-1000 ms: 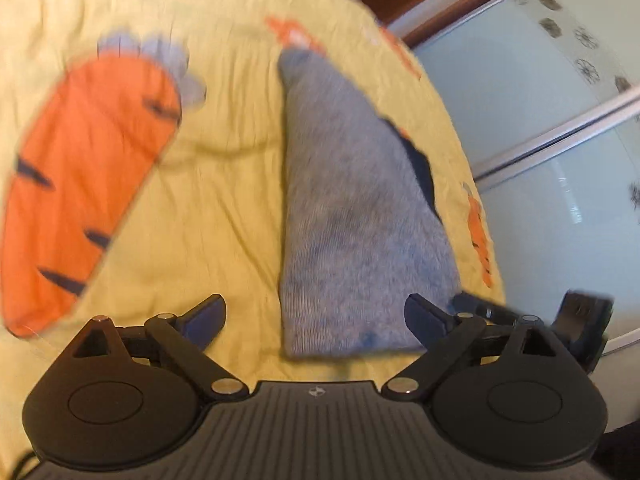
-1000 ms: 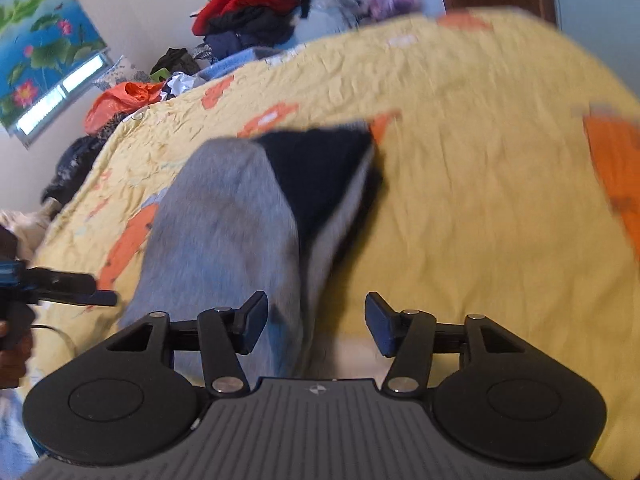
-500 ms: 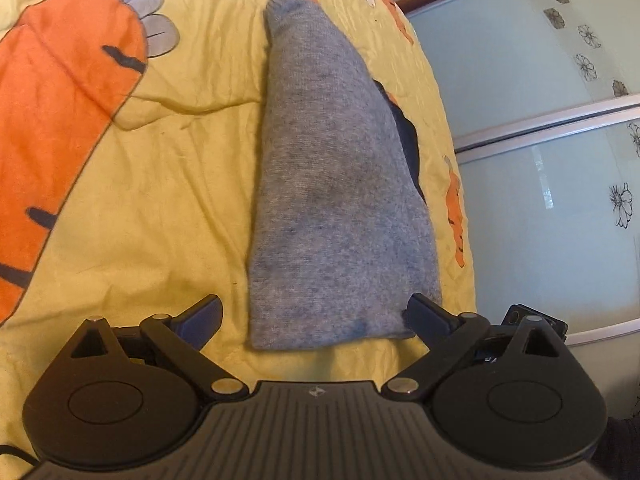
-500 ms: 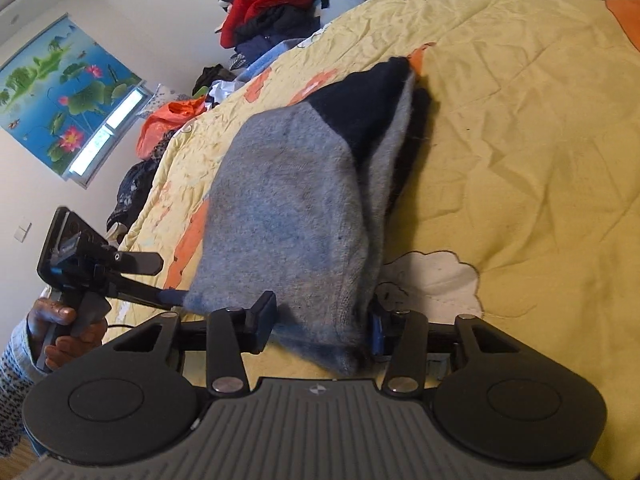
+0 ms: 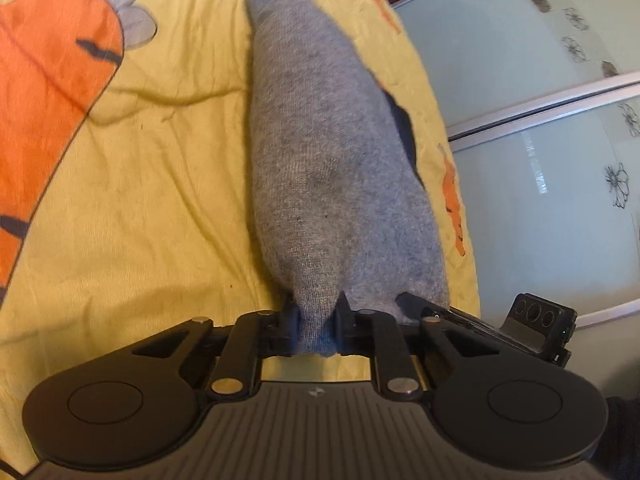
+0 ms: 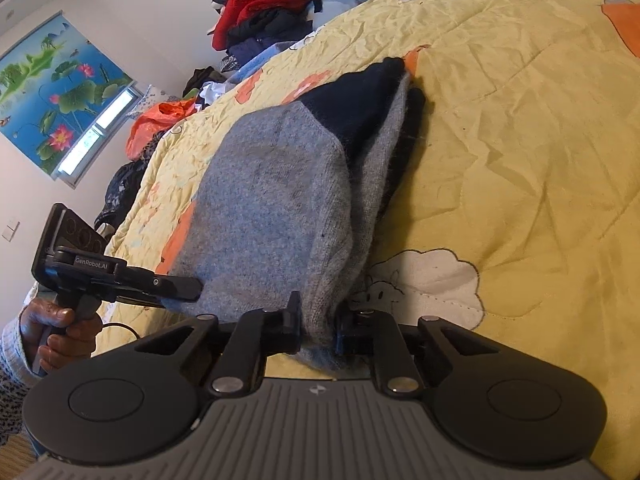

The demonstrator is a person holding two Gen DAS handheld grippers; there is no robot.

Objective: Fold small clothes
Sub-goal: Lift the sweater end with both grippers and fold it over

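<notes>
A folded grey knit garment (image 5: 328,152) with a dark navy part (image 6: 360,100) lies on a yellow carrot-print bedspread (image 5: 160,184). My left gripper (image 5: 316,322) is at the garment's near edge, and its jaws are closing with a bunch of grey cloth pinched between the pads. My right gripper (image 6: 318,320) is at the other near corner, its jaws closing as well, with the grey hem squeezed between them. In the right wrist view the left gripper (image 6: 176,284) shows from the side, held by a hand (image 6: 52,328), its tips against the garment's edge.
A heap of dark, red and orange clothes (image 6: 260,12) lies at the bed's far end below a lotus blind (image 6: 60,92). Pale sliding wardrobe doors (image 5: 540,120) stand just past the bed's right edge. Open bedspread stretches to the left of the garment.
Both grippers went from wide open around the garment's near edge to pinched on it. The cloth now bunches up between each pair of pads.
</notes>
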